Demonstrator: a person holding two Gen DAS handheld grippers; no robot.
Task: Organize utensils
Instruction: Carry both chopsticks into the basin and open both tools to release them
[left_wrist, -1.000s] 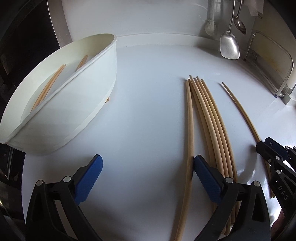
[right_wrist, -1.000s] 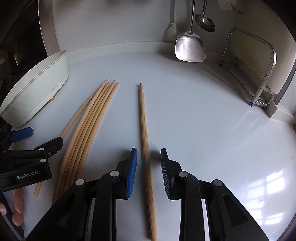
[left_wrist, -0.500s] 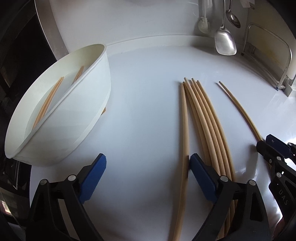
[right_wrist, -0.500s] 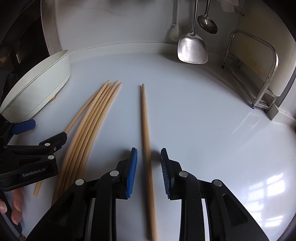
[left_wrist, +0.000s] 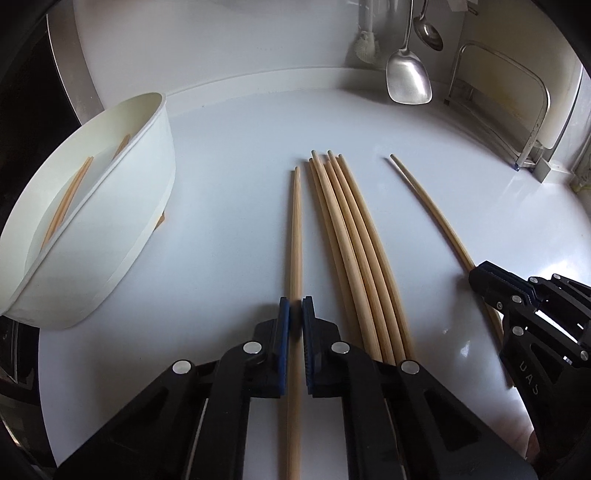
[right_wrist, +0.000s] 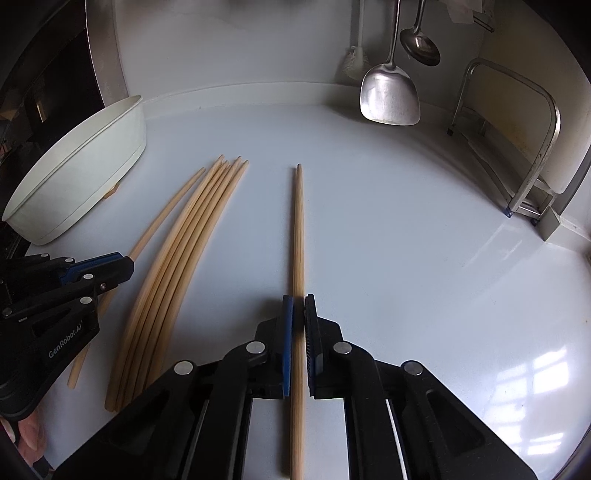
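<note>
Long wooden chopsticks lie on a white counter. My left gripper (left_wrist: 295, 314) is shut on one chopstick (left_wrist: 295, 236), set apart to the left of a bundle of several chopsticks (left_wrist: 351, 236). My right gripper (right_wrist: 298, 312) is shut on a chopstick (right_wrist: 298, 229) lying alone right of the bundle (right_wrist: 192, 236). It may be a close pair; two tips show. A white oval bowl (left_wrist: 110, 206) at the left holds two chopsticks (left_wrist: 66, 199). The bowl also shows in the right wrist view (right_wrist: 85, 177). Each gripper shows in the other's view, the right one (left_wrist: 524, 295) and the left one (right_wrist: 66, 280).
A steel spatula (right_wrist: 389, 96), a ladle (right_wrist: 421, 44) and a white brush (right_wrist: 356, 59) hang on the back wall. A metal rack (right_wrist: 532, 147) stands at the right. The counter's raised back edge (left_wrist: 295, 77) curves behind the chopsticks.
Both grippers have closed, each on a chopstick. The left gripper's chopstick now lies apart from the bundle, shifted to the left.
</note>
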